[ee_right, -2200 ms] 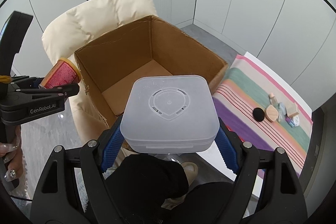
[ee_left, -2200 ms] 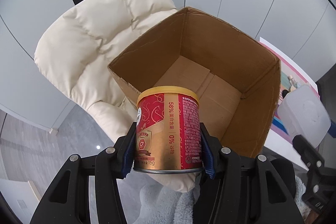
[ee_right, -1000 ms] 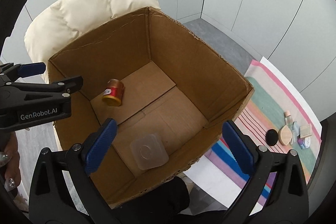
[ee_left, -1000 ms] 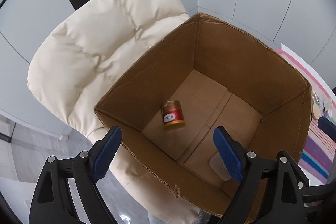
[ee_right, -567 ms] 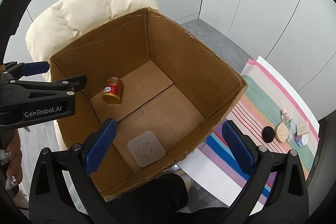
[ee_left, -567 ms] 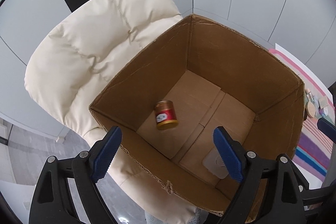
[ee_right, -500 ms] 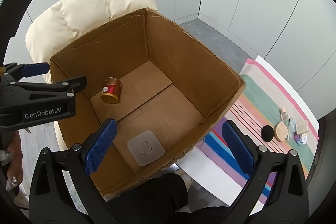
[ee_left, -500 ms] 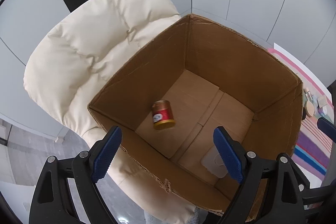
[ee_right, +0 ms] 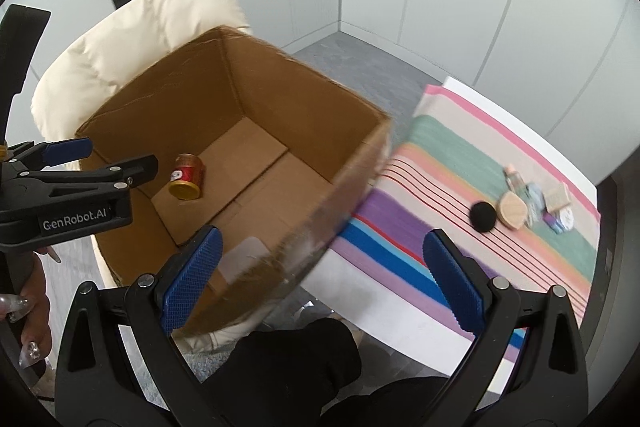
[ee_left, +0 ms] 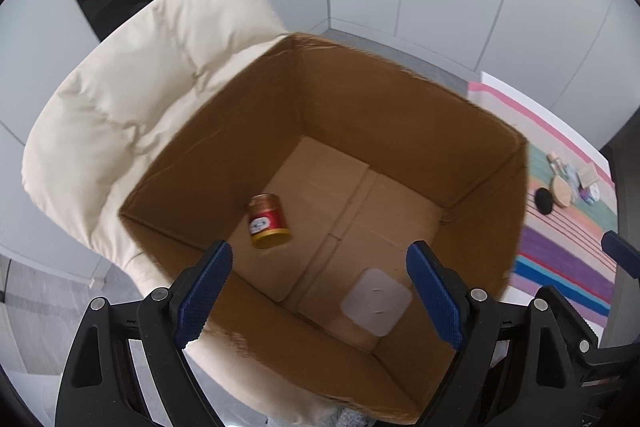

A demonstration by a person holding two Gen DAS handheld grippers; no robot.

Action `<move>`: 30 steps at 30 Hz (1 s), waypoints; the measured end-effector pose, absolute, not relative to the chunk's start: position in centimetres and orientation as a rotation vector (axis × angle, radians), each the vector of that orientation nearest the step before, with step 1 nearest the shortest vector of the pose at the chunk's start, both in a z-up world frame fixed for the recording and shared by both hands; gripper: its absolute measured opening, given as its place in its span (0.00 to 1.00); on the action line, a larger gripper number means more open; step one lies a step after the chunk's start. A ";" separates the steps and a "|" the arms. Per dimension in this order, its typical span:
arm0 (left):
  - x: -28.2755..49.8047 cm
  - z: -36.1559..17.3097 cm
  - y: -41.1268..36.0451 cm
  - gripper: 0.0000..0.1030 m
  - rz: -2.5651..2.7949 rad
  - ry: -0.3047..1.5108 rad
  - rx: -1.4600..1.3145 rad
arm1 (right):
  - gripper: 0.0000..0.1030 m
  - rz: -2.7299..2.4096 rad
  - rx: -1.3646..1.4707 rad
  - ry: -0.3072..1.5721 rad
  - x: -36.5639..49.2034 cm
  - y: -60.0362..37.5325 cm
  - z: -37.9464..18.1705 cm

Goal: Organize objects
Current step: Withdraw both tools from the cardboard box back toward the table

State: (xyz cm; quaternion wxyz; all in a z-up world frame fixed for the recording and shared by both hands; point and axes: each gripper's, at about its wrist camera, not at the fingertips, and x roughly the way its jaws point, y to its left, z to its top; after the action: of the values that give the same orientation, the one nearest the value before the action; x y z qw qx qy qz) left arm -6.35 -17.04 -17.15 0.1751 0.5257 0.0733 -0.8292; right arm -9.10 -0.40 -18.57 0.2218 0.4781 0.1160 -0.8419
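Note:
An open cardboard box [ee_left: 400, 115] [ee_right: 280, 99] sits on a cream padded chair. On its floor a red can with a gold lid [ee_left: 268, 221] [ee_right: 187, 177] lies on its side, and a clear square plastic container [ee_left: 376, 301] [ee_right: 244, 255] rests near the front wall. My left gripper [ee_left: 318, 291] hangs open above the box's near edge with nothing between its fingers. My right gripper [ee_right: 318, 275] is open and empty too, over the box's right corner and the striped cloth. The left gripper [ee_right: 84, 163] also shows in the right wrist view at the box's left rim.
A striped cloth [ee_right: 460, 187] [ee_left: 560, 247] covers a white table to the right of the box. On it lie a black round pad [ee_right: 483, 215], a beige wooden piece [ee_right: 512, 210] and several small items. The cream chair [ee_left: 132, 99] backs the box. A person's dark trouser leg [ee_right: 280, 367] is below.
Both grippers let go of the can and the container, which now lie in the box. Since then both views have swung right, and more of the striped cloth shows.

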 end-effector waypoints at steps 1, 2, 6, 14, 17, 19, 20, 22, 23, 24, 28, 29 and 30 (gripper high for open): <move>-6.5 -17.1 -16.5 0.87 -2.360 0.206 1.494 | 0.99 -2.337 1.327 0.315 -9.1 0.3 -18.5; -6.7 -17.1 -15.8 0.87 -2.371 0.202 1.499 | 0.99 -2.347 1.332 0.309 -9.0 0.9 -18.5; -7.7 -16.9 -12.6 0.87 -2.426 0.163 1.525 | 0.99 -2.396 1.360 0.278 -8.9 3.9 -18.5; -9.8 -16.5 -6.0 0.87 -2.530 0.075 1.563 | 0.99 -2.491 1.405 0.214 -8.8 10.3 -18.1; -10.5 -16.3 -3.5 0.87 -2.562 0.040 1.573 | 0.99 -2.526 1.422 0.187 -8.7 12.9 -17.8; -11.0 -16.2 -2.0 0.87 -2.580 0.021 1.580 | 0.99 -2.546 1.433 0.173 -8.6 14.2 -17.8; -11.1 -16.3 -1.4 0.87 -2.587 0.014 1.585 | 0.99 -2.558 1.438 0.165 -8.5 15.0 -17.7; -11.5 -16.3 0.1 0.87 -2.606 0.000 1.600 | 0.99 -2.580 1.448 0.144 -8.3 16.7 -17.6; -11.7 -16.4 0.8 0.87 -2.613 -0.009 1.606 | 0.99 -2.591 1.453 0.135 -8.2 17.4 -17.6; -11.9 -16.4 1.7 0.87 -2.621 -0.021 1.614 | 0.99 -2.604 1.459 0.125 -8.0 18.2 -17.5; -12.6 -16.7 4.6 0.87 -2.649 -0.068 1.643 | 0.99 -2.648 1.485 0.077 -7.5 21.5 -17.4; -12.6 -16.7 5.2 0.87 -2.656 -0.077 1.651 | 0.99 -2.658 1.491 0.065 -7.4 22.2 -17.4; -12.7 -16.8 5.9 0.87 -2.665 -0.086 1.663 | 0.99 -2.668 1.498 0.055 -7.2 23.0 -17.4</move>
State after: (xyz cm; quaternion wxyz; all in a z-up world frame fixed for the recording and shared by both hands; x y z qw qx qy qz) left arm -12.69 5.86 -16.76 -0.0005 0.5292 -0.0275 -0.8480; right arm -7.23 22.96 -17.44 0.0405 0.4892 0.0178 -0.8711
